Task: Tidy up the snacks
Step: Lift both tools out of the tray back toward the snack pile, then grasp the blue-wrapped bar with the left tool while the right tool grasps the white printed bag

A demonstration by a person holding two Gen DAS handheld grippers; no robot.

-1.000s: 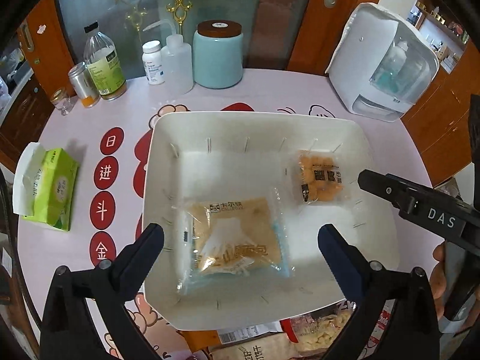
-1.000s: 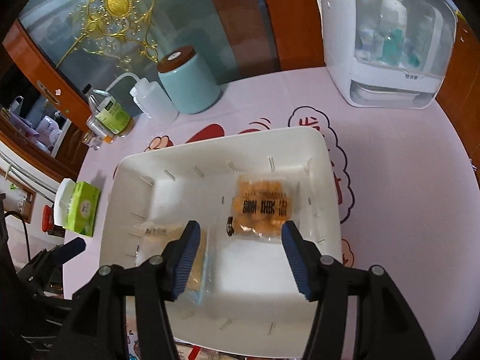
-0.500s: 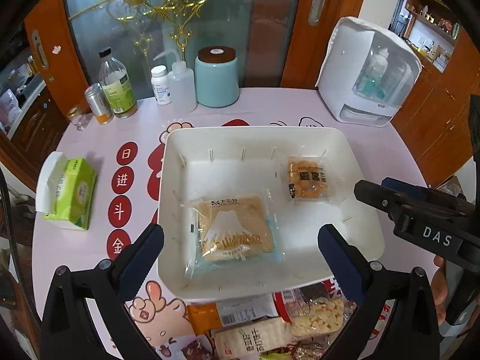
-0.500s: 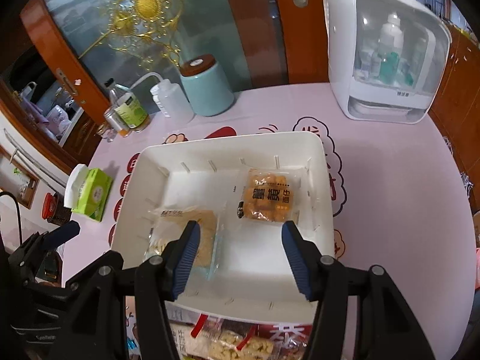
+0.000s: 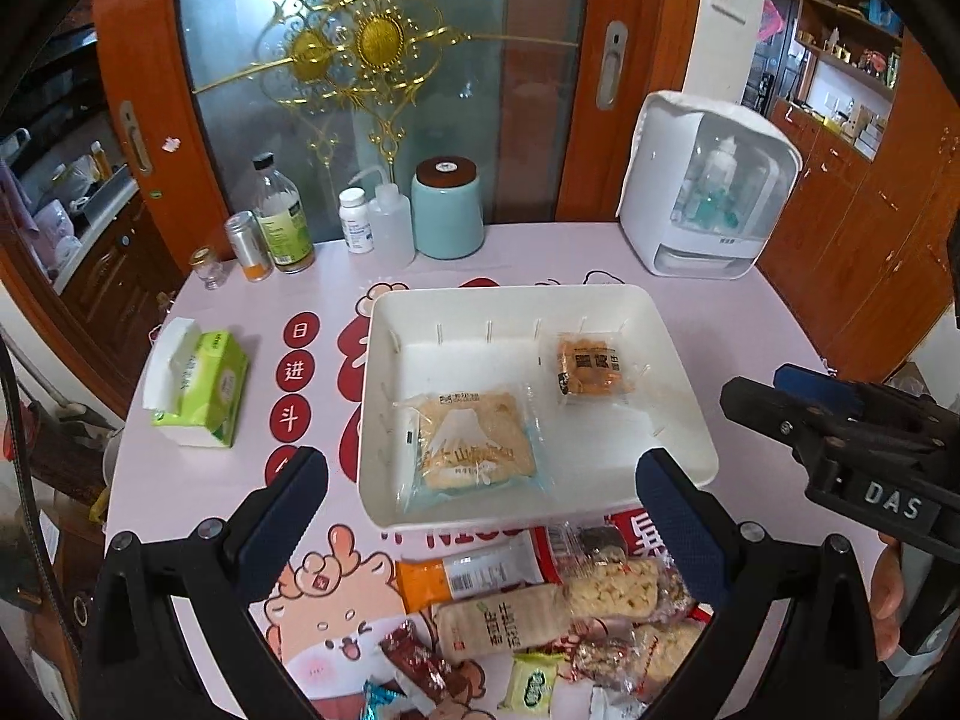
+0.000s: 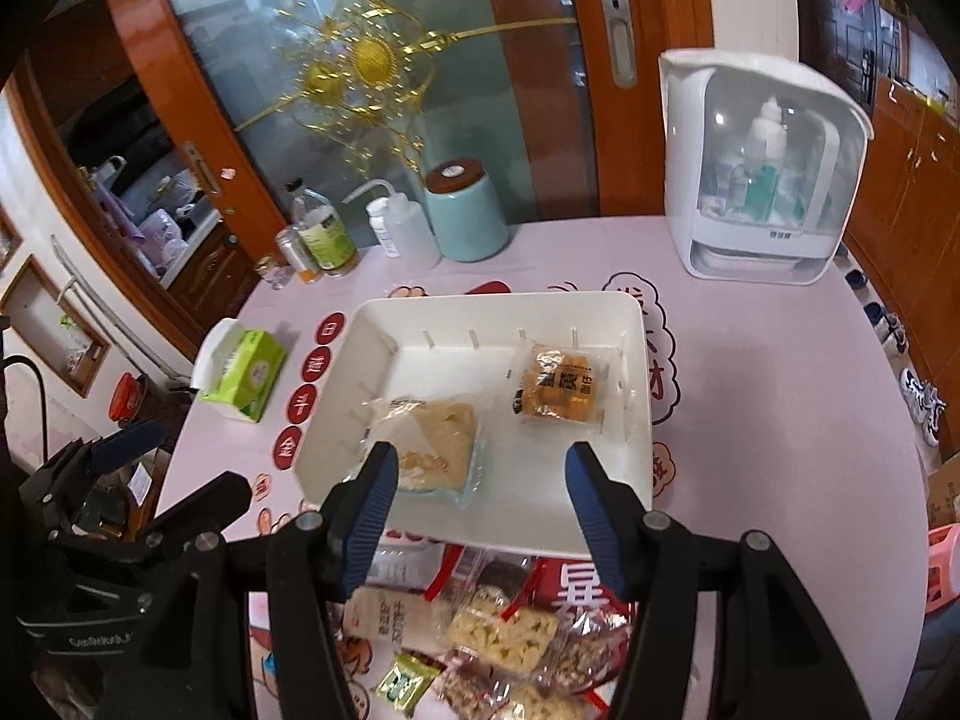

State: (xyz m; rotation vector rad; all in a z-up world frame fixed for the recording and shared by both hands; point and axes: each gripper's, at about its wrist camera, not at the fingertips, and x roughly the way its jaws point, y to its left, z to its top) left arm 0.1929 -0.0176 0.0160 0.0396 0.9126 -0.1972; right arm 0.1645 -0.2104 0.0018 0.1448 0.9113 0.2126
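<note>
Both high (forward-down); shared tray (image 5: 684, 456)

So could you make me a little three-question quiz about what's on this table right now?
1. True or false: the white tray holds exactly two snack packets.
2. Where is the pile of loose snacks? A) inside the tray B) on the table, on the tray's near side C) beside the green tissue pack
3. Fill in: the left gripper and the right gripper both stand ____ and hold nothing.

Key: 1 true; 2 B; 3 open.

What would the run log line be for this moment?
left claw open, empty | right claw open, empty | white tray: two packets | snack pile outside tray
</note>
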